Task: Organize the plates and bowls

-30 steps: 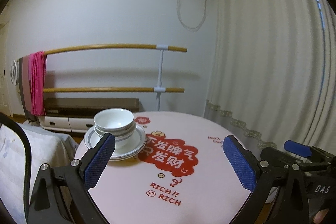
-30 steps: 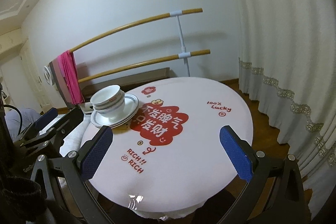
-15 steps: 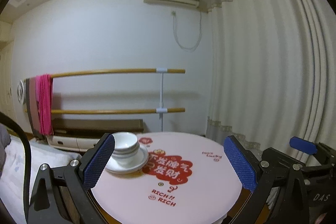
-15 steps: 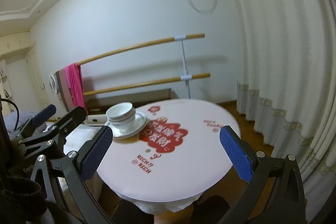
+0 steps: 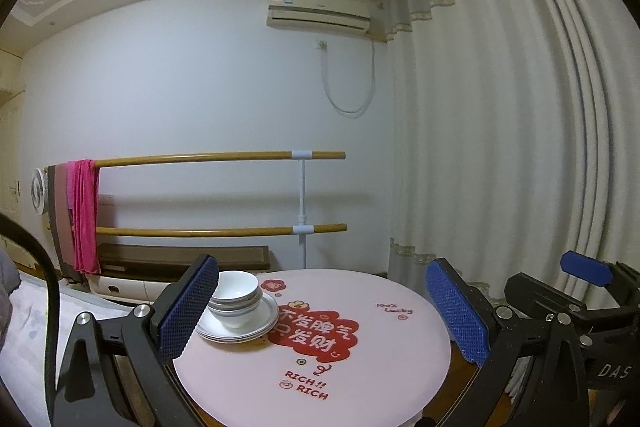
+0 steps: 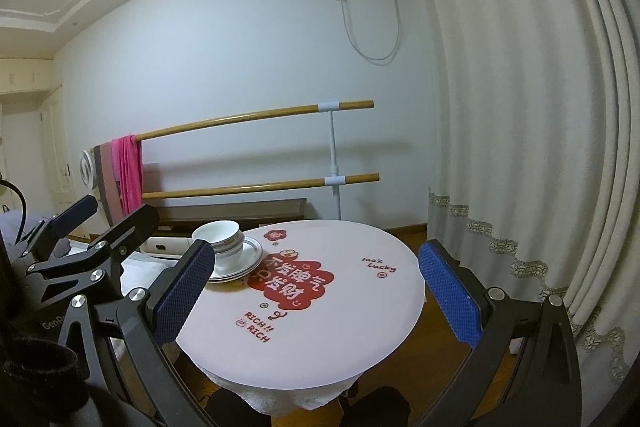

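White bowls (image 5: 234,297) (image 6: 219,239) are nested on a stack of white plates (image 5: 256,325) (image 6: 250,259) at the far left of a round pink table (image 5: 380,359) (image 6: 340,307). My left gripper (image 5: 322,311) is open and empty, held back from the table's near edge, well short of the dishes. My right gripper (image 6: 316,291) is also open and empty, raised above the near side of the table. In the right wrist view the left gripper (image 6: 86,231) shows at the left; in the left wrist view the right gripper (image 5: 576,291) shows at the right.
The table carries a red printed cartoon sticker (image 5: 316,331). Behind it stands a two-bar wooden rail (image 5: 220,159) with a pink cloth (image 5: 82,215) hung on it. White curtains (image 5: 500,167) fill the right side. A bed (image 5: 24,327) lies at the left.
Both grippers have pulled back and up from the table, so it now looks smaller and farther. The bowls and plates have not moved. Both stay open.
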